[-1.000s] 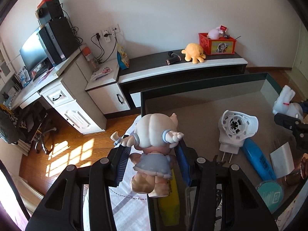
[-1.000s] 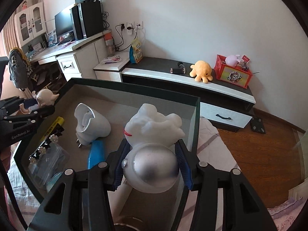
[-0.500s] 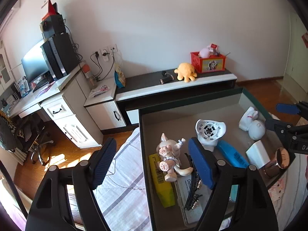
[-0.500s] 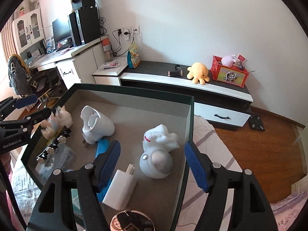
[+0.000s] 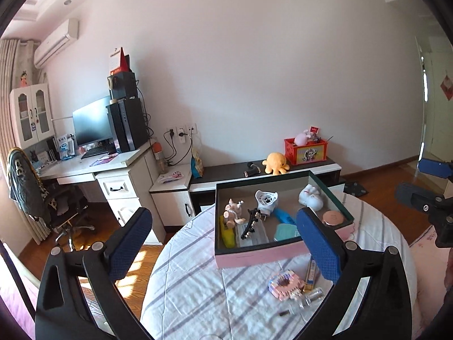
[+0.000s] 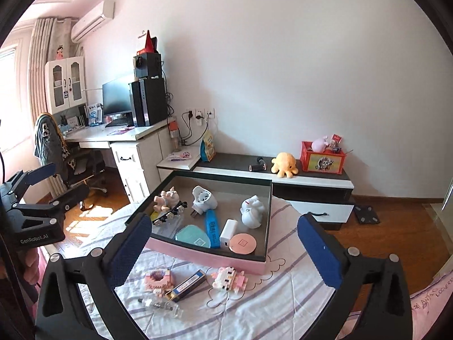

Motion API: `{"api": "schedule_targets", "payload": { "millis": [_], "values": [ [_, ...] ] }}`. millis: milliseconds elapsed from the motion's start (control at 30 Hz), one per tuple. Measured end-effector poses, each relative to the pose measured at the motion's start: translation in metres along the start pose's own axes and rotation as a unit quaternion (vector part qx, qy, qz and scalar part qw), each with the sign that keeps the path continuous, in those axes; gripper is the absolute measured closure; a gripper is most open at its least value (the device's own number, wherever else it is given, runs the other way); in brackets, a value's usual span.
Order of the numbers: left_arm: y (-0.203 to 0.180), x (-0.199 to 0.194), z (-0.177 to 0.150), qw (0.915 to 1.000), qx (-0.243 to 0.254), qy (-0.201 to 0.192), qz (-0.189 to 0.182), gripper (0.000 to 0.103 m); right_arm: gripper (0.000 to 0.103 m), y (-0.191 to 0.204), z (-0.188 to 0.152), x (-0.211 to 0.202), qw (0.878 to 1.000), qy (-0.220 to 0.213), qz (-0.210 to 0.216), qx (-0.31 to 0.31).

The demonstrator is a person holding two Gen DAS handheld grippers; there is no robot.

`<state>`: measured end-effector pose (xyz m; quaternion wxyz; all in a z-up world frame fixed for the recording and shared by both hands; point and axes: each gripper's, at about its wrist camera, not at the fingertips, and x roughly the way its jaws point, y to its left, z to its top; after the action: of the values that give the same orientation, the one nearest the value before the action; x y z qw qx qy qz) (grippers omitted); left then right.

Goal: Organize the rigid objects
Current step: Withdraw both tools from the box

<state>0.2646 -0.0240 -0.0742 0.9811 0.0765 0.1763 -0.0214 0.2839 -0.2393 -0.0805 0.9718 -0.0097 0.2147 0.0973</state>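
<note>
Above the bed (image 6: 254, 311) we hold both grippers, left (image 5: 223, 243) and right (image 6: 223, 243), just opened wide, nothing between them. Pig (image 5: 232, 216) and bunny (image 6: 252, 211) lie in the box (image 6: 203, 252). Next we grab a block toy (image 6: 230, 279).

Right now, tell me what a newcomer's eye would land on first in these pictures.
The pink-sided box on the striped bedspread, packed with a white figurine, a small doll and a round pink compact. In front of it lie loose pink brick models and a small bottle. Against the far wall, an orange octopus plush sits on the low cabinet.
</note>
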Motion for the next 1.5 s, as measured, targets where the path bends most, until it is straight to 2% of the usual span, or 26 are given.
{"api": "schedule_targets", "payload": {
  "millis": [133, 333, 633, 867, 1133, 1300, 1500],
  "values": [
    [-0.012, -0.052, -0.020, 0.9999, -0.004, -0.016, -0.003, 0.000, 0.000, 0.020, -0.017, -0.050, 1.000, -0.026, -0.011, -0.005],
    [-0.014, -0.109, -0.045, 0.9994, -0.020, -0.027, -0.001, 0.000, 0.000, 0.038, -0.045, -0.106, 0.998, -0.054, -0.012, 0.011],
    [-0.005, -0.137, -0.046, 0.9985, -0.034, -0.042, -0.003, 0.000, 0.000, 0.047, -0.058, -0.151, 0.997, -0.074, -0.017, 0.017],
    [-0.006, -0.131, -0.051, 0.9991, -0.032, -0.029, -0.004, 0.000, 0.000, 0.047, -0.064, -0.152, 0.997, -0.070, -0.019, 0.024],
    [-0.015, -0.110, -0.058, 0.9997, -0.023, -0.004, -0.011, 0.000, 0.000, 0.039, -0.072, -0.134, 0.998, -0.046, -0.019, 0.032],
    [-0.027, -0.081, -0.066, 0.9993, -0.015, 0.031, -0.016, 0.000, 0.000, 0.027, -0.082, -0.114, 0.999, -0.021, -0.022, 0.045],
    [-0.050, -0.034, -0.081, 0.9953, -0.007, 0.091, -0.031, 0.000, 0.000, 0.003, -0.099, -0.079, 0.997, 0.019, -0.029, 0.069]
  ]
}}
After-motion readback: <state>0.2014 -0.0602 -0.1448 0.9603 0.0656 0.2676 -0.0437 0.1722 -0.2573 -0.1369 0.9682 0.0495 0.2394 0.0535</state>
